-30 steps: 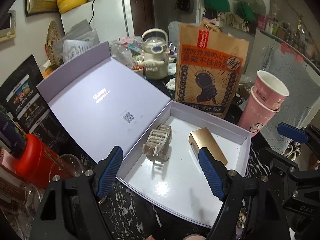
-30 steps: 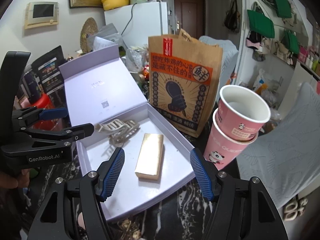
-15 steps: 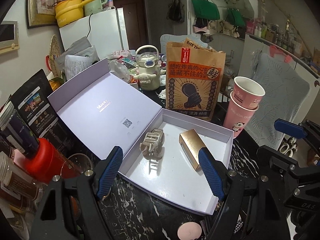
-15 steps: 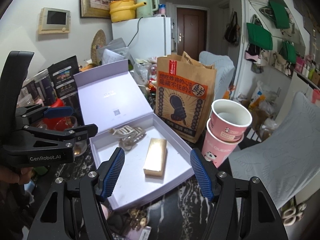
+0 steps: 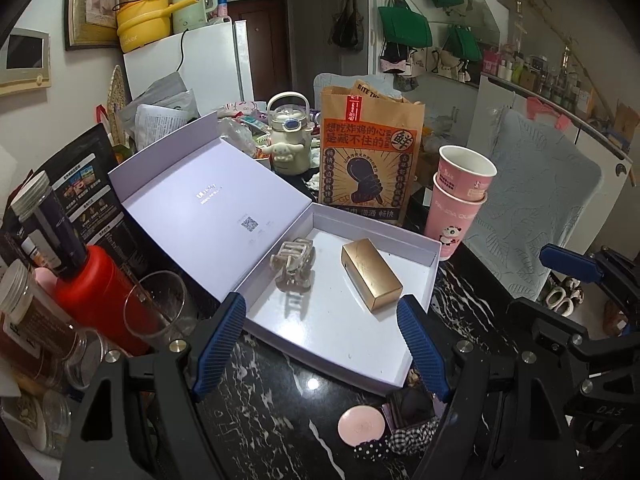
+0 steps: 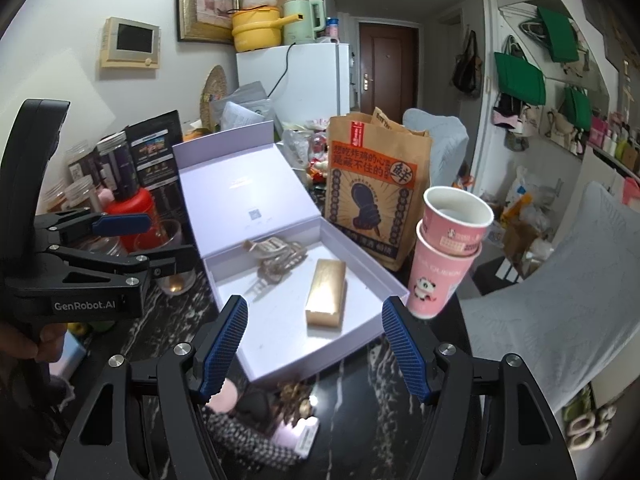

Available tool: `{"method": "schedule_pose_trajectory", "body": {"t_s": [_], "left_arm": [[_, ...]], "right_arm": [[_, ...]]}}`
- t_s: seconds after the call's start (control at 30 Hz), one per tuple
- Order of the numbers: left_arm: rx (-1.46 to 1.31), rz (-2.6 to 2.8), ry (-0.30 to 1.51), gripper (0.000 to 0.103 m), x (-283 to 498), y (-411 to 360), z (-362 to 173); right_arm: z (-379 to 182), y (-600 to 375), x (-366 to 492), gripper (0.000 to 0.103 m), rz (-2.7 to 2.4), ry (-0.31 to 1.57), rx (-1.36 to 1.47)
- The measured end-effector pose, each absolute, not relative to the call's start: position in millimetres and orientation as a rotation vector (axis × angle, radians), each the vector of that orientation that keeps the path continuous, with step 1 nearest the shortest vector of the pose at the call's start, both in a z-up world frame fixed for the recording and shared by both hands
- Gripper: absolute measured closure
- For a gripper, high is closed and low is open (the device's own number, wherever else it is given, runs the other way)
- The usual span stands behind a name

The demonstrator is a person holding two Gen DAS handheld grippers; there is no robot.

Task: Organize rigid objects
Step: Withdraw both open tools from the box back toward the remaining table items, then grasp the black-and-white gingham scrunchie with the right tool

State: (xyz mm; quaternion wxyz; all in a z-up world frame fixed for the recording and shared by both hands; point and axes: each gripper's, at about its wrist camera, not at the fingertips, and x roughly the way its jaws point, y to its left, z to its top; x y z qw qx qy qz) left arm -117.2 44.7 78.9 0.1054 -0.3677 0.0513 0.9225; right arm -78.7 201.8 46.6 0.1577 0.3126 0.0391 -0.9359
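Both grippers, left (image 5: pixel 320 344) and right (image 6: pixel 314 344), hover with fingers spread wide and empty above the near edge of the open box (image 5: pixel 434 258), where a hair clip (image 5: pixel 294 266) and a gold case (image 5: pixel 370 278) already lie side by side, apart. The step in hand looks like picking the next item. The pink compact (image 5: pixel 361 425) and small clutter on the desk (image 5: pixel 280 408) just before the box seem likely candidates, so a gripper must drop low and close on one.

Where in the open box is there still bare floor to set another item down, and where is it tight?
Inside the white box, the near stretch of floor in front of the hair claw and gold bar is bare. The far right corner beyond the bar is free too. Tight: the gap between claw and bar, and the black table's near edge with the pink compact and scrunchies.
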Motion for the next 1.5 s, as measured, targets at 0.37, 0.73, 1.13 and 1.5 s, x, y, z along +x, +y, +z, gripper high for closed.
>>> {"method": "schedule_pose_trajectory", "body": {"t_s": [0.37, 0.73, 1.13, 1.5], "left_arm": [[-1.141, 2.68, 0.141, 0.025, -83, 46, 60], [-1.23, 2.637, 0.175, 0.025, -62, 46, 30], [-1.345, 2.572, 0.06, 0.025, -48, 34, -16], [-1.41, 2.508, -0.011, 0.025, -47, 30, -49]], "right_arm": [[30, 199, -44, 0.032, -2.615, 0.074, 0.913], [5, 199, -15, 0.032, -2.559, 0.034, 0.953], [-37, 203, 0, 0.032, -2.514, -0.01, 1.034], [-73, 195, 3, 0.032, -2.472, -0.028, 1.091]]}}
